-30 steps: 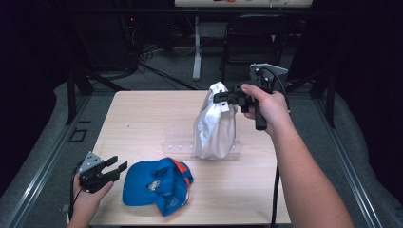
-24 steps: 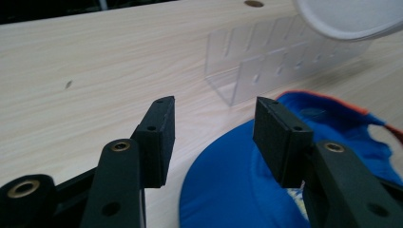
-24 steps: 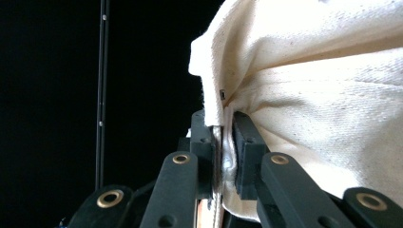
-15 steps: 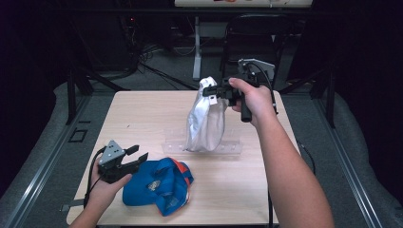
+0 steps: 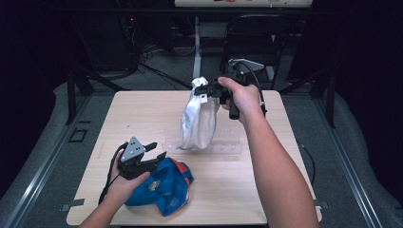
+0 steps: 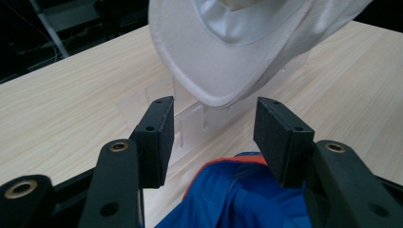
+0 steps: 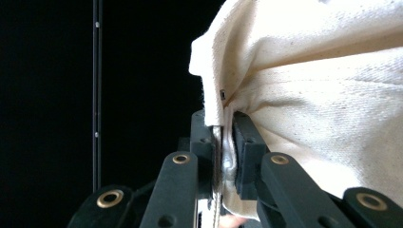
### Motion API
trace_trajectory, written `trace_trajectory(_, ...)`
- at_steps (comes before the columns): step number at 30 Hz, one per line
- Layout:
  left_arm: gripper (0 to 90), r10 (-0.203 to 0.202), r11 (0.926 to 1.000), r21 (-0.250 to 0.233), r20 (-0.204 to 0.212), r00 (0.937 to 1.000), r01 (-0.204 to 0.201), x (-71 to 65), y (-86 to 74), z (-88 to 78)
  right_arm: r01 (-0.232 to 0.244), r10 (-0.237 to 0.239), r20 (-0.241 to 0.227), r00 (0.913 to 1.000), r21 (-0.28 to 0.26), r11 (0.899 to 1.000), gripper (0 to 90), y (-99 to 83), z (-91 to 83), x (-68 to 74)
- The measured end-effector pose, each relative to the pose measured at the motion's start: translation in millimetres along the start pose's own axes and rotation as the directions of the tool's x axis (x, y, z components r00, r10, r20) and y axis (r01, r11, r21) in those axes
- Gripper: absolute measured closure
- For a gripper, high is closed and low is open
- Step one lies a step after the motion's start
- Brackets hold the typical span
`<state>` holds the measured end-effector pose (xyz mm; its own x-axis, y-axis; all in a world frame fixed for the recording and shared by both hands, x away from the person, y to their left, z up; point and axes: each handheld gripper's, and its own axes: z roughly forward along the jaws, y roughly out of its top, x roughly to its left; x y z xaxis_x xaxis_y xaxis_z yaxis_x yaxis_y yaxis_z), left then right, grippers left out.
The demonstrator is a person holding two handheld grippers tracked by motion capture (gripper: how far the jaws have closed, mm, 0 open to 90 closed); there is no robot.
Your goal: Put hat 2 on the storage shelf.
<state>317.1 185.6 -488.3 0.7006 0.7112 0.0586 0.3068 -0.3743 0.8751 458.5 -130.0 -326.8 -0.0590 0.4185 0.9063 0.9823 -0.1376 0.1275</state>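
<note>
The right claw (image 5: 198, 89) pinches the white cap (image 5: 197, 123) up high; the left claw (image 5: 156, 151) is spread over the blue cap (image 5: 164, 187).

In the right gripper view, the right gripper (image 7: 223, 142) has its two black jaws pinched tight on an edge of the cream-white cloth cap (image 7: 323, 95), against a black background.

My high view looks down the table (image 5: 142, 109); both gripper views, close, share the white cap (image 6: 228, 52) ahead of their jaws.
</note>
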Motion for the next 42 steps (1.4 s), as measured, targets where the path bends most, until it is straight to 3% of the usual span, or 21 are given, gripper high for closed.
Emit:
trace_trajectory(10, 48.4, 0.027, 0.9994, 0.024, 0.026, 0.9993, -0.027, -11.7, 10.3, 21.0, -0.011, 0.011, 0.018, 0.9998, -0.017, 1.0, 81.4, 3.7, 7.6, -1.1)
trace_trajectory(14, 48.9, 0.062, 0.9968, 0.05, 0.017, 0.998, -0.062, -17.0, 15.3, 34.4, -0.01, 0.01, 0.024, 0.9997, -0.014, 1.0, 81.4, 3.7, 7.2, -1.2)
trace_trajectory(18, 57.5, 0.093, 0.9924, 0.083, -0.01, 0.9956, -0.092, -22.1, 19.4, 46.5, -0.011, 0.011, 0.026, 0.9996, -0.009, 1.0, 81.4, 3.4, 5.2, -1.5)
trace_trajectory(19, 61.3, 0.124, 0.9865, 0.112, -0.027, 0.992, -0.12, -24.8, 20.9, 50.7, -0.012, 0.012, 0.024, 0.9996, -0.009, 1.0, 81.3, 2.9, 5.0, -1.6)
trace_trajectory(21, 67.1, 0.145, 0.9831, 0.119, -0.042, 0.9885, -0.139, -26.3, 21.7, 53.5, -0.009, 0.009, 0.02, 0.9998, -0.01, 1.0, 81.3, 2.0, 5.4, -2.1)
trace_trajectory(24, 76.2, 0.147, 0.9828, 0.119, -0.043, 0.9881, -0.141, -25.6, 22.2, 54.3, -0.006, 0.006, 0.02, 0.9998, -0.009, 1.0, 81.3, 1.2, 5.3, -1.7)
trace_trajectory(29, 80.2, 0.169, 0.9811, 0.101, -0.034, 0.9851, -0.165, -21.4, 21.4, 53.2, 0.001, -0.001, 0.01, 0.9999, -0.008, 1.0, 81.3, -2.9, 4.3, -1.5)
trace_trajectory(33, 81.3, 0.164, 0.9828, 0.091, -0.026, 0.9862, -0.161, -17.4, 19.8, 52.2, 0.006, -0.006, 0.008, 0.9999, -0.006, 1.0, 81.3, -4.8, 3.3, -2.4)
trace_trajectory(42, 81.9, 0.102, 0.994, 0.037, 0.007, 0.9947, -0.103, -7.6, 14.6, 51.8, -0.007, 0.007, -0.005, 1.0, -0.004, 1.0, 81.2, -6.8, 6.9, -12.0)
